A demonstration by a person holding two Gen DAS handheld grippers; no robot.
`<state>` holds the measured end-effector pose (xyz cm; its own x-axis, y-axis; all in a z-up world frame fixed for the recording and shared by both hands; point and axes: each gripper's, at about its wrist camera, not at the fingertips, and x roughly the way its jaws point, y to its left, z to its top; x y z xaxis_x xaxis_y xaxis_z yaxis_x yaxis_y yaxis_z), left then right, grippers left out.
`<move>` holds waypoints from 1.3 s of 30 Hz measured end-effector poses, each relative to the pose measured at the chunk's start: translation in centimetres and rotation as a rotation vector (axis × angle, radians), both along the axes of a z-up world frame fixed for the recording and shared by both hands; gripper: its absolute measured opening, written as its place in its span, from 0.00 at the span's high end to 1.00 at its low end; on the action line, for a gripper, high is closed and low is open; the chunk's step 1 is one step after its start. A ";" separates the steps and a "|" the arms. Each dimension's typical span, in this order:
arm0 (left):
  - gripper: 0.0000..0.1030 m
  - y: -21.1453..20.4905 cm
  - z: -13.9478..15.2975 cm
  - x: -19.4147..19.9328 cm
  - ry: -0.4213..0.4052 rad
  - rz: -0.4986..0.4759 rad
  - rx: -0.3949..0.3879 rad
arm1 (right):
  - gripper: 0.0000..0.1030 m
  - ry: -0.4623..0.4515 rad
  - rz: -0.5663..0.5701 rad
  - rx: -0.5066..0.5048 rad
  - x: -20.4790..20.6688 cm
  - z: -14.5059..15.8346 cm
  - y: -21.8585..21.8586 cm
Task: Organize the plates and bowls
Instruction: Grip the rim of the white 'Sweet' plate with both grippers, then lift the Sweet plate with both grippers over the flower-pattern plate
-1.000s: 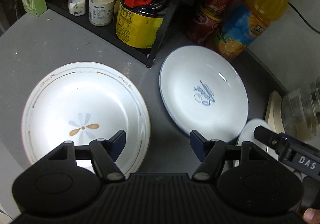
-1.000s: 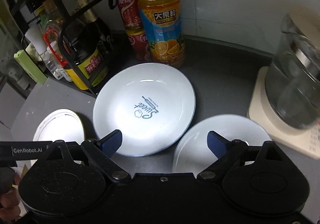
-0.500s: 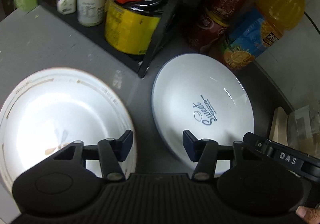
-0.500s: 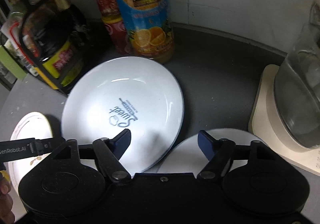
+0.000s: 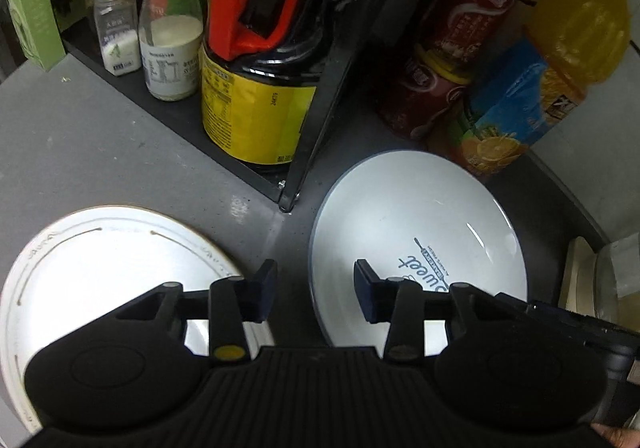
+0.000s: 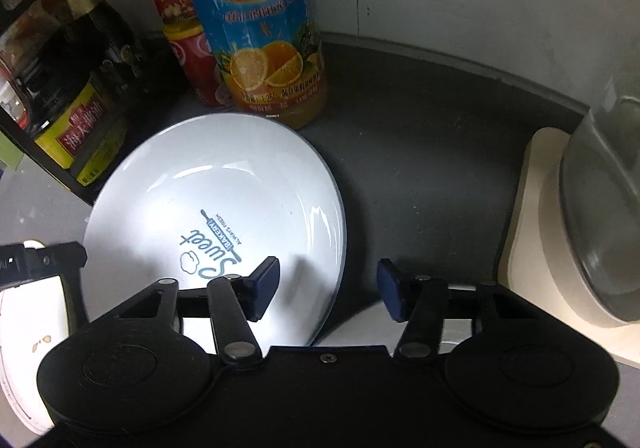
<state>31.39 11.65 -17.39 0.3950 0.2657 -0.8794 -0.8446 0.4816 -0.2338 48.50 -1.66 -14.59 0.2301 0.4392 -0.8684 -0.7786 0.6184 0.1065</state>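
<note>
While both jaws stand wide and empty, the right hand-held gripper [image 6: 326, 288] is seen straddling the near rim of the white blue-rimmed "Sweet" plate [image 6: 216, 208]; the left hand-held gripper [image 5: 316, 290] is beside it.

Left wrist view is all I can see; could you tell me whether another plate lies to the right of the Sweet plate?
Observer: Yes, a plain white plate lies just right of the Sweet plate, mostly hidden beneath the right hand-held gripper.
Operator: Thank you. Is that hand-held gripper open or shut?
Observer: It is open and holds nothing. One finger hangs over the Sweet plate and the other is beyond its rim.
</note>
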 end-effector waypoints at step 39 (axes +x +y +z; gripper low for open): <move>0.91 4.8 -1.8 0.0 -0.071 -0.083 -0.156 | 0.92 0.221 -0.199 0.172 0.9 0.9 -3.0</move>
